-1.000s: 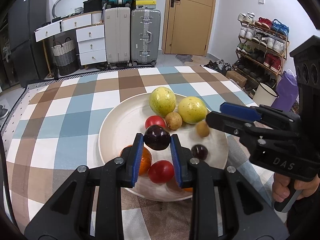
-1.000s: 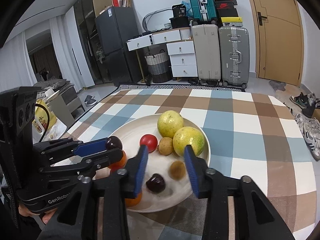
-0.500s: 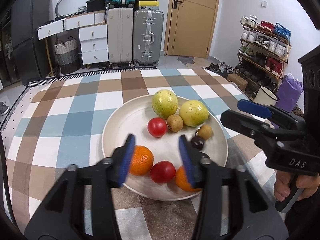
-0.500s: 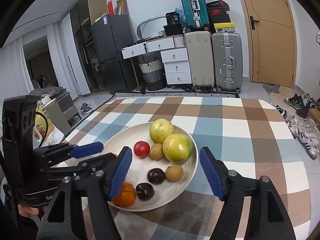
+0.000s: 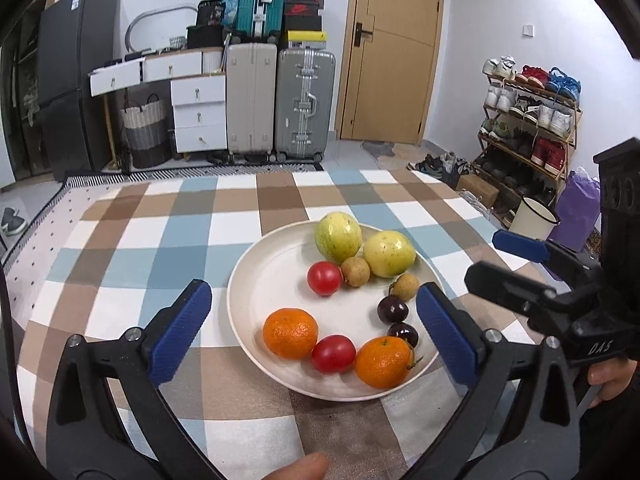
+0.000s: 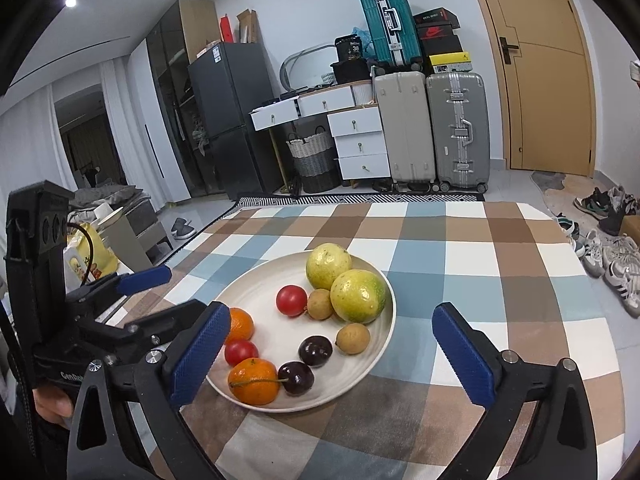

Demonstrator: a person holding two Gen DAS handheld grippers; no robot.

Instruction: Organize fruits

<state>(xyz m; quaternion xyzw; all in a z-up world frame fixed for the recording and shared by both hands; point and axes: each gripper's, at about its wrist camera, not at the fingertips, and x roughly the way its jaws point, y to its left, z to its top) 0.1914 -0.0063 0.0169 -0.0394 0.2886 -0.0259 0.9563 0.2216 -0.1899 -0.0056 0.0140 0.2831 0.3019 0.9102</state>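
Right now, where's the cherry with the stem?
In the right wrist view the stemmed cherry lies near the plate's front rim, touching the front orange on its right, just below the other cherry.

Not much to read here tbh. In the left wrist view the right gripper (image 5: pixel 516 264) has "DAS" in pale letters on its black body. In the right wrist view the left gripper (image 6: pixel 156 296) has a white word on its body starting "Gen", rest is cut off by the near fingers. The red-and-black shoebox (image 6: pixel 436 34) on top of the suitcases has a Nike swoosh, and the black bag (image 6: pixel 352 50) beside it shows "36". There's a sticker on the dark fridge (image 6: pixel 218 54) too, way too small to read.
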